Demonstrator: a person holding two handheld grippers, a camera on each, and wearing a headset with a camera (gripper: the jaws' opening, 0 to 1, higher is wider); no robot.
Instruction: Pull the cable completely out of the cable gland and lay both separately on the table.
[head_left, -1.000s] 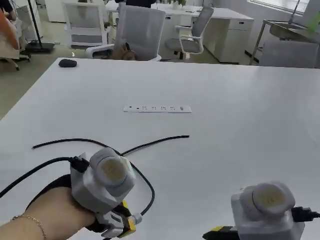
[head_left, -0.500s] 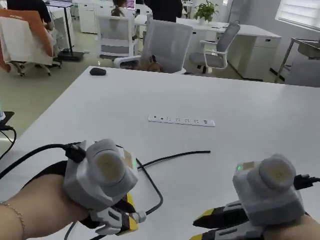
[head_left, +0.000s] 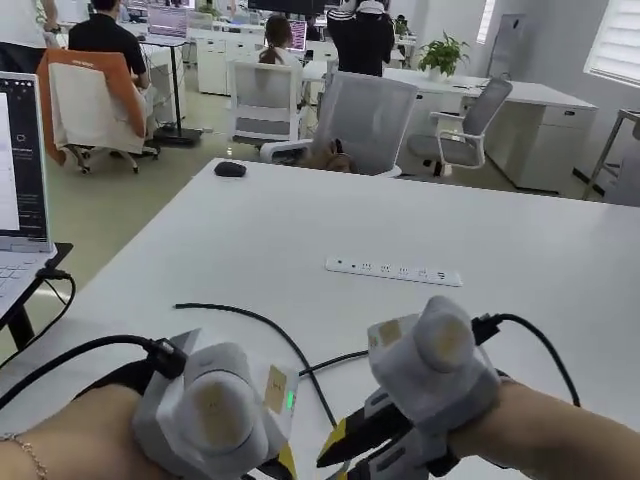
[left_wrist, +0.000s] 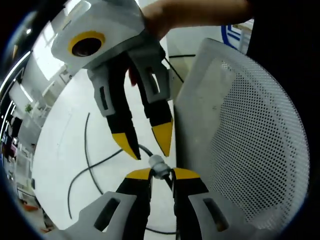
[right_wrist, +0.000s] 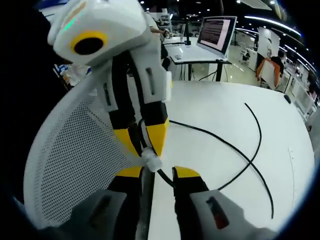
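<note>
A black cable (head_left: 270, 330) curls over the white table (head_left: 520, 240). At its near end sits a small white cable gland (left_wrist: 158, 166), and my left gripper (left_wrist: 161, 174) is shut on it. Facing it tip to tip, my right gripper (left_wrist: 147, 147) is open, with the cable running between its yellow tips just behind the gland. In the right gripper view the gland (right_wrist: 151, 161) shows under the left gripper (right_wrist: 146, 146), and the cable (right_wrist: 225, 145) leaves it between the right gripper's (right_wrist: 157, 174) spread jaws. In the head view both grippers sit at the bottom edge, the right one (head_left: 340, 450) beside the left one (head_left: 283, 462).
A white power strip (head_left: 393, 270) lies mid-table and a black mouse (head_left: 230, 169) at the far left corner. A white mesh chair back (left_wrist: 240, 125) stands close below the grippers. A laptop (head_left: 15, 190) sits on a stand to the left. Office chairs (head_left: 365, 120) line the far edge.
The head camera has tilted up. My right gripper has moved left, up to the left gripper, and its jaws now straddle the cable by the gland. The left gripper has stayed shut.
</note>
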